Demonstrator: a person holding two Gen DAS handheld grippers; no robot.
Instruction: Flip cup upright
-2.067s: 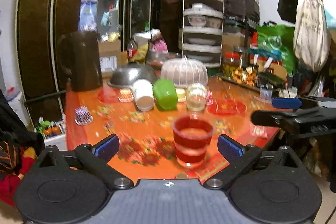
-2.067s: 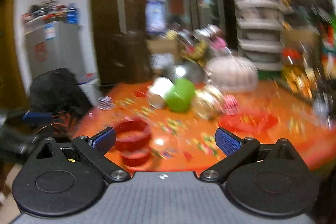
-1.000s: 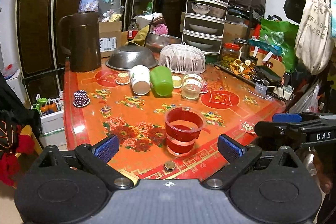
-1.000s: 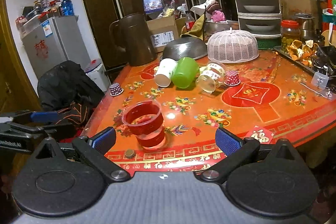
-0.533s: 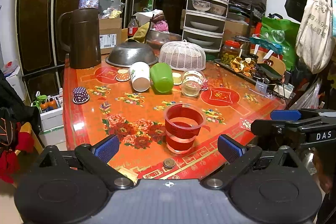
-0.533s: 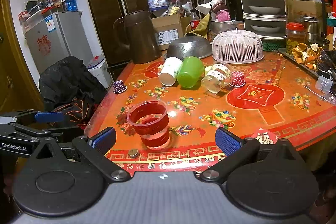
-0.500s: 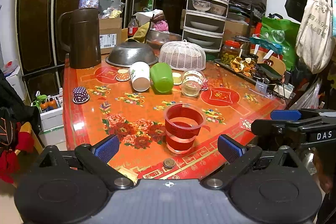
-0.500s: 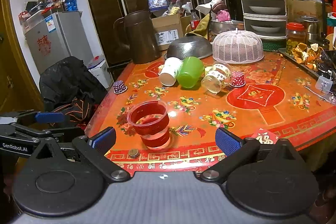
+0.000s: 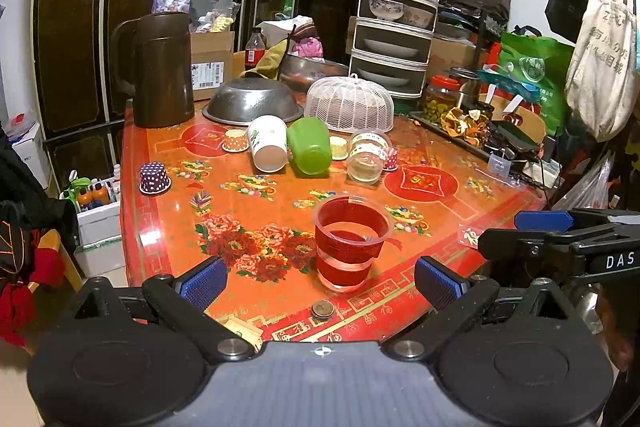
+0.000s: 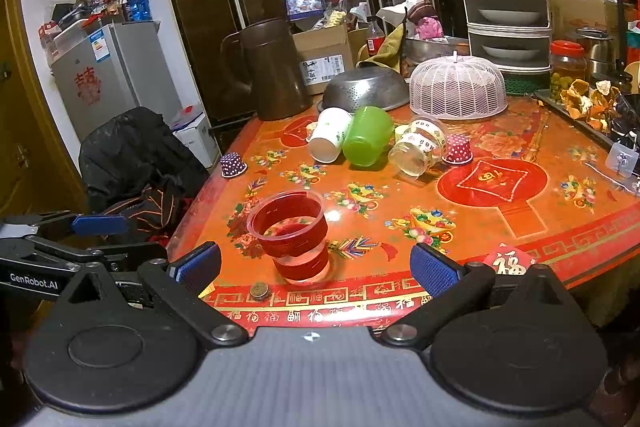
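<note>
A clear plastic cup with red bands (image 9: 351, 241) stands upright near the front edge of the orange patterned table (image 9: 248, 203); it also shows in the right wrist view (image 10: 294, 237). My left gripper (image 9: 320, 279) is open and empty, just short of the cup. My right gripper (image 10: 316, 265) is open and empty, with the cup ahead and slightly left. A white paper cup (image 9: 267, 149), a green cup (image 9: 309, 145) and a clear jar (image 9: 366, 163) lie on their sides farther back.
A coin (image 9: 322, 308) lies by the front edge. Small cupcake liners (image 9: 154, 179) dot the table. A brown jug (image 9: 162, 71), a steel colander (image 9: 252, 101) and a white mesh food cover (image 9: 350, 105) stand at the back. A chair with dark clothes (image 10: 132, 151) stands left.
Both grippers have pulled back from the table and settled; the red-banded cup stands where it was. In the last half second nothing has visibly moved.
</note>
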